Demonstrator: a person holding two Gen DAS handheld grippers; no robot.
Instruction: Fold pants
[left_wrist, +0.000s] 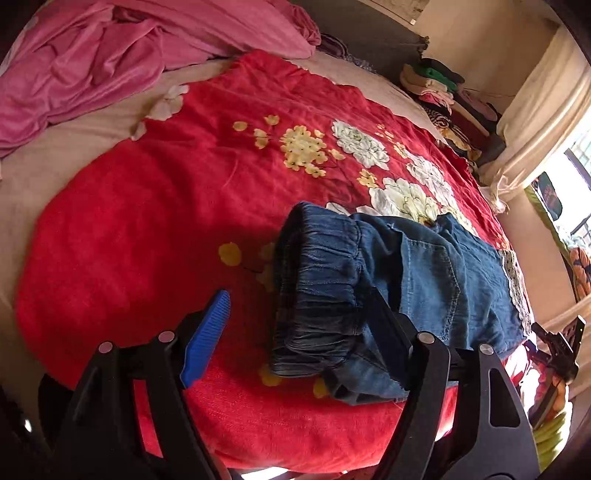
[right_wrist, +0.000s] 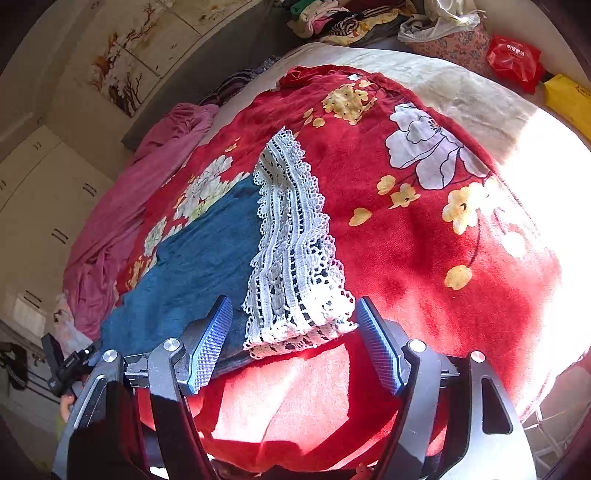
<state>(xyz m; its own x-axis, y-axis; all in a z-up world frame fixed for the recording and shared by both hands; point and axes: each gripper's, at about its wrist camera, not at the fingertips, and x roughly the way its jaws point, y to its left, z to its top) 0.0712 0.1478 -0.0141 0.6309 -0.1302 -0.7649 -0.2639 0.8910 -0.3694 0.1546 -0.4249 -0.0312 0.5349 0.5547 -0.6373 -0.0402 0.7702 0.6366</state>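
Blue denim pants lie folded on a red flowered blanket. The gathered elastic waistband faces my left gripper, which is open with the waistband corner between its fingers. The white lace hem of the pants lies in front of my right gripper, which is open with the lace edge between its blue pads. The right finger of my left gripper is partly hidden by denim.
A pink sheet is bunched at the blanket's far side. Stacked clothes sit by the wall near a bright window. A red packet and a yellow packet lie on the bed's far edge. Cupboards stand at the left.
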